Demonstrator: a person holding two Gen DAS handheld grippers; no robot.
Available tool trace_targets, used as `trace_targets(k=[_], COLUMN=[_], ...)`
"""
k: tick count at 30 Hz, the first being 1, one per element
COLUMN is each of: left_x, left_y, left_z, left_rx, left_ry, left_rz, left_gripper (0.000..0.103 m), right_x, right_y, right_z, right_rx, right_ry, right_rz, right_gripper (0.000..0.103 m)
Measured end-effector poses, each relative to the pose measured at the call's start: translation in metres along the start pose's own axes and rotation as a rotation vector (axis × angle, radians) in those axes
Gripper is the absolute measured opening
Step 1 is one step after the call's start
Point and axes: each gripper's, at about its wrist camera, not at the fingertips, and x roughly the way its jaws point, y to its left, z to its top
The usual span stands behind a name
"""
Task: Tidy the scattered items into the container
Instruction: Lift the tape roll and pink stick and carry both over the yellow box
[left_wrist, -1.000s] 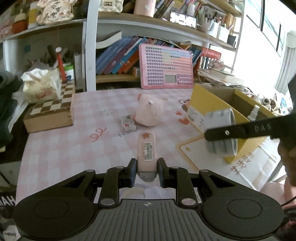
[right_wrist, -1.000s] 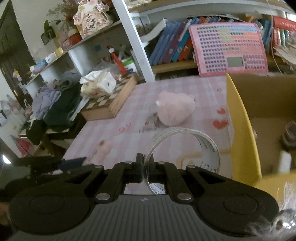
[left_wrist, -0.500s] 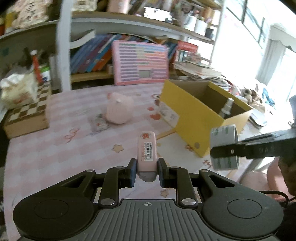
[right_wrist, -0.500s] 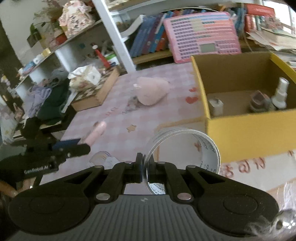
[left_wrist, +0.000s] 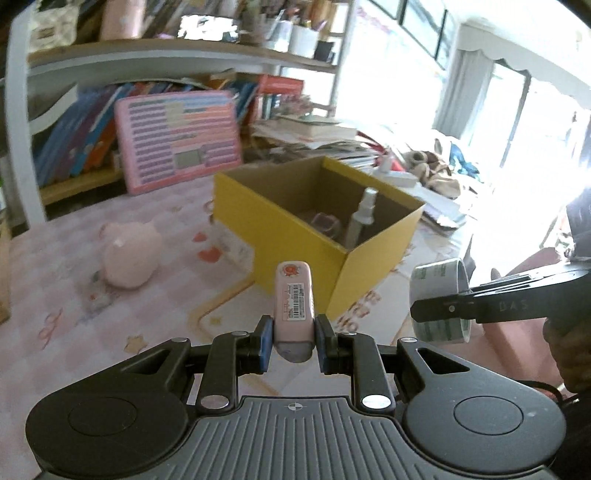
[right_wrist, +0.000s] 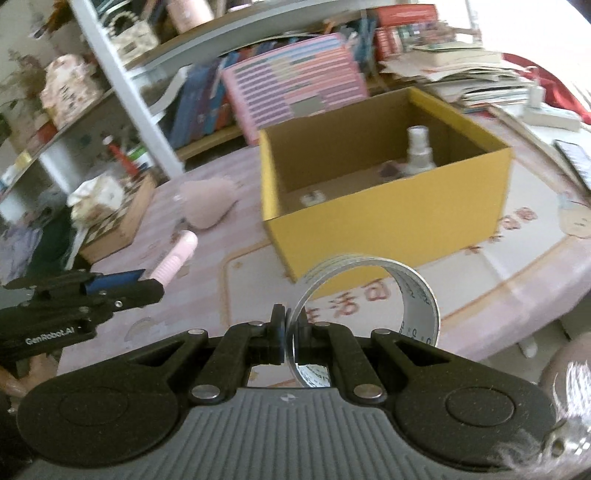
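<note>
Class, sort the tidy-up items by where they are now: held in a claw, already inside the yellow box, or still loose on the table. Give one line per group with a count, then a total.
Held in a claw: 2, the pink tube and the tape roll
Inside the yellow box: 3, the spray bottle, a small white item and a small dark item
Loose on the table: 1, the pink plush toy
Total: 6

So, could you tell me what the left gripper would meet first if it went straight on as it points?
Probably the near corner of the yellow box, though depth is unclear; the left gripper holds a pink tube.
</note>
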Motion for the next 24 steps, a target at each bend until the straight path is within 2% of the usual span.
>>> trace_targets(k=[8,15,19,24], left_x=[0.012,0.028,0.043,0.071], left_y=[-0.011,-0.014,-0.020,-0.025], left_z=[0.036,0.072,0.090,0.104], left_rx=[0.040,0.081,0.146,0.222], left_ry=[-0.027,-0.114,-0.149,-0.097], left_rz=[-0.051,-0.025,0.005,-0.004], left_gripper=[0.022,0.022,0.022,0.022], right_x=[-0.019,-0.020,-0.010,0.021], right_y=[-0.020,-0.032,-0.034,-0.028], right_z=[0.022,0.066,0.097,0.133], right_rx=[0.049,0.016,-0.015,-0.105], right_ry=[-0.049,-0.136,-0.186,-0.213], right_rz=[-0.065,-0.079,-0.053,-0.042], right_gripper=[0.004,0.004,0.004,0.005])
